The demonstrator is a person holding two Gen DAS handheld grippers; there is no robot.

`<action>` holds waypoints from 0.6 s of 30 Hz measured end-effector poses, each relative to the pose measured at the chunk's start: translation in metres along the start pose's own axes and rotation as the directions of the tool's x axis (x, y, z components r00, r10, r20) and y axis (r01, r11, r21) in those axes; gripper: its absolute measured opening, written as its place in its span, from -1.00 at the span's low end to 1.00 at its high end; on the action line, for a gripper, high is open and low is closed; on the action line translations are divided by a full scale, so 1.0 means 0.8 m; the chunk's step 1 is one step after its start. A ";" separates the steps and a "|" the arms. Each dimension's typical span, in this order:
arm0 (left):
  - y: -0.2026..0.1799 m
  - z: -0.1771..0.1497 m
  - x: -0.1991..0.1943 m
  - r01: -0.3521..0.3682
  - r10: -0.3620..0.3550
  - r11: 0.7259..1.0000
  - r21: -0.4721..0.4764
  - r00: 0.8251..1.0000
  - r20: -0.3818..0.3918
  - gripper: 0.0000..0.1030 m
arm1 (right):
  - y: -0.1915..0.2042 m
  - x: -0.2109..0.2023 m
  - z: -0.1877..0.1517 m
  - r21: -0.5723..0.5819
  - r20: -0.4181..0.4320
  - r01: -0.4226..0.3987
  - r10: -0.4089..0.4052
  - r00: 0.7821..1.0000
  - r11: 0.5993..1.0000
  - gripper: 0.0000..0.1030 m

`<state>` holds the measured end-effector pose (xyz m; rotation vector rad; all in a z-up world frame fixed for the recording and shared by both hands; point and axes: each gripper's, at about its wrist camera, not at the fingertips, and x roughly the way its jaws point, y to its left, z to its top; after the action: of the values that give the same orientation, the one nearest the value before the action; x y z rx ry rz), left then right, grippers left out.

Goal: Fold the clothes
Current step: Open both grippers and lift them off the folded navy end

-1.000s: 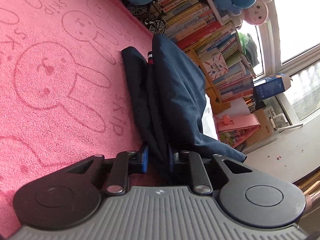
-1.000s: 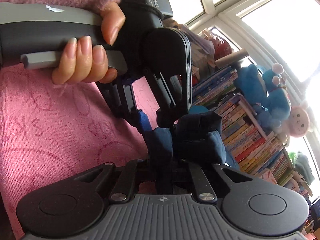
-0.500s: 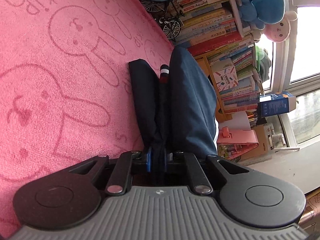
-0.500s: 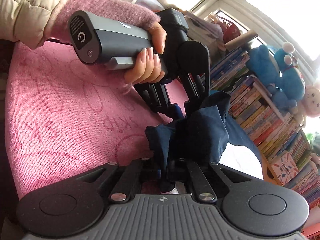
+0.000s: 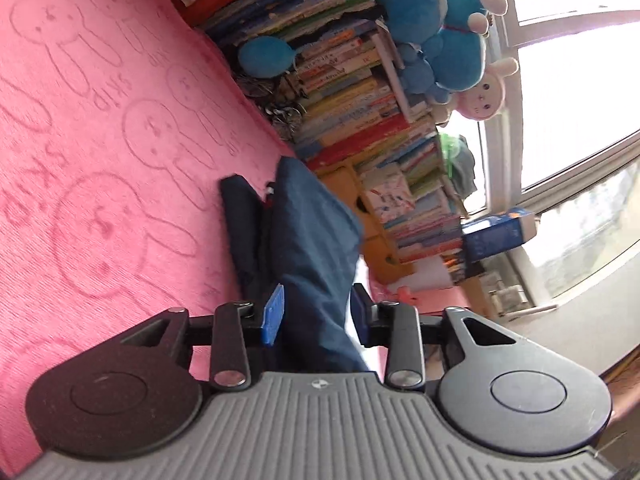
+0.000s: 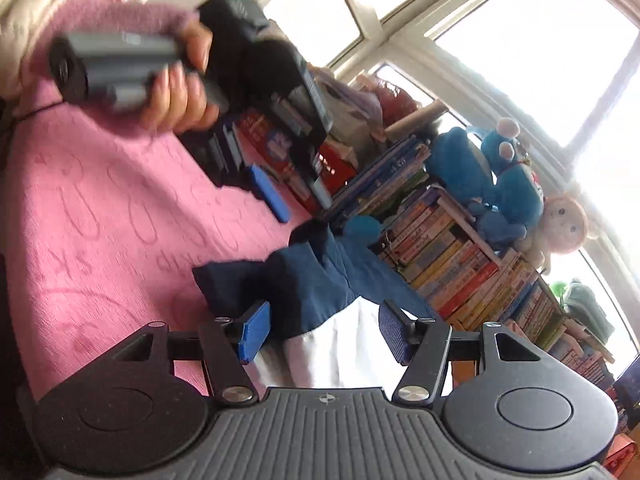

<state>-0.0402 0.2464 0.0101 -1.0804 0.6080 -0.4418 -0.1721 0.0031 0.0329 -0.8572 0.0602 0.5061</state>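
Observation:
A dark navy garment (image 5: 304,236) lies folded on the pink rabbit-print cover (image 5: 100,152), by its edge near the bookshelf. My left gripper (image 5: 318,314) is open, its blue pads either side of the cloth without pinching it. In the right wrist view the same garment (image 6: 304,284) lies bunched on the cover, and my right gripper (image 6: 322,330) is open just behind it, holding nothing. The left gripper (image 6: 292,196) shows there too, lifted above the garment with its jaws apart, held by a hand in a pink sleeve.
Stacked books (image 5: 360,92) and blue and pink plush toys (image 5: 452,40) stand just beyond the cover's edge. A blue box (image 5: 498,232) sits by the window. A white sheet (image 6: 340,356) lies under the garment's near edge.
Both grippers were shut on the navy garment; both have opened and let it go. The garment has dropped onto the pink cover, and the left gripper has lifted away.

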 end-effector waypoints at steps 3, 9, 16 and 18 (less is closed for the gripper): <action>-0.004 -0.009 0.016 -0.024 0.025 1.000 0.014 0.999 -0.045 -0.16 | 0.009 0.023 0.001 -0.038 -0.013 -0.003 0.002 1.000 0.999 0.15; -0.009 -0.029 0.033 0.018 -0.015 0.999 0.027 0.994 -0.105 -0.16 | 0.011 0.081 0.017 -0.063 -0.062 0.015 -0.019 0.998 0.998 -0.04; -0.015 -0.026 0.016 0.010 -0.010 0.998 0.066 1.000 -0.007 0.24 | 0.001 0.073 0.010 -0.016 -0.051 0.010 -0.011 0.999 1.000 -0.82; -0.027 -0.029 0.023 -0.113 0.106 0.979 0.171 0.993 0.046 0.24 | 0.004 0.065 0.007 -0.039 -0.039 0.008 -0.009 0.999 0.999 -0.82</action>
<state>-0.0423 0.2104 0.0177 -0.8831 0.5822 -0.3708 -0.1283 0.0299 0.0212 -0.9054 0.0828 0.4841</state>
